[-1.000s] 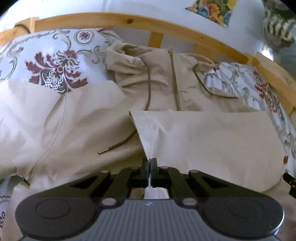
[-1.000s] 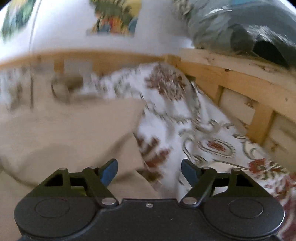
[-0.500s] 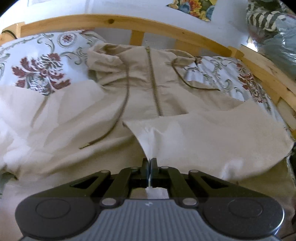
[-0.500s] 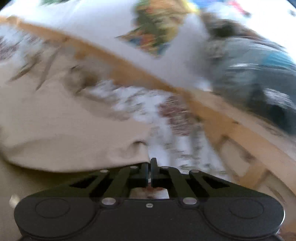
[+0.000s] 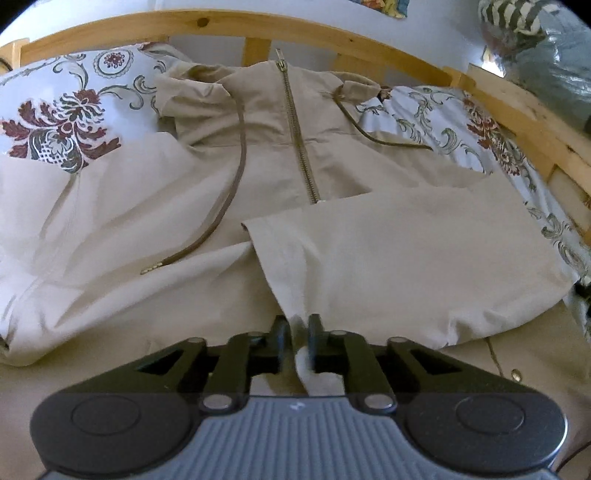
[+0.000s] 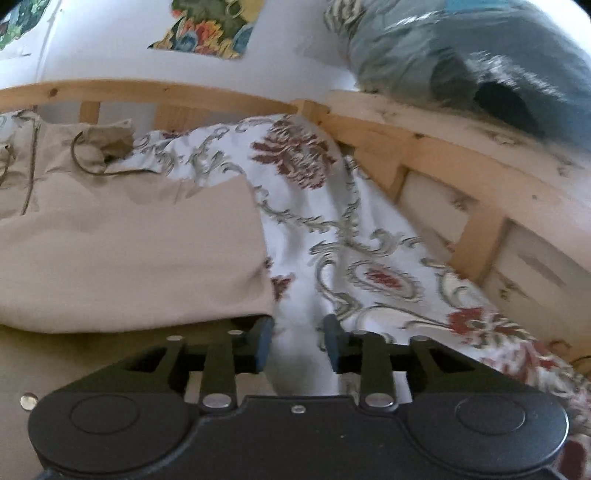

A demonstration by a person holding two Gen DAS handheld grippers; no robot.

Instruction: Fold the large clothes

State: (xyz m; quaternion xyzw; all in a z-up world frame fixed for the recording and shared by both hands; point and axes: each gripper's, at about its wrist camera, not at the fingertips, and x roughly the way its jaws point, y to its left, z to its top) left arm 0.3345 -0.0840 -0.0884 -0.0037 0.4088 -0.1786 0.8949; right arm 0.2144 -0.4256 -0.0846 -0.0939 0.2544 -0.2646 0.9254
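The left gripper (image 5: 295,328) is seen with its jaws parted by a narrow gap, having just been opening; a pale fold of the folded sleeve (image 5: 406,266) lies between them, and the fingers (image 5: 277,334) are not seen to press on it. From that point the sleeve extends away and to the right, laid flat across the lower front of the beige jacket (image 5: 177,206). The jacket is spread front-up on the floral bedsheet (image 5: 59,122), with its zipper (image 5: 299,140) running away from the gripper toward the wooden bed frame (image 5: 207,26), and a brown drawstring (image 5: 221,203) lies left of the zipper. The right gripper (image 6: 297,341) is seen moderately parted, its jaws having just been opening; only bedsheet shows between the blue-padded fingers (image 6: 263,341). The folded edge of the sleeve (image 6: 147,266) ends just beside the left finger, without being gripped.
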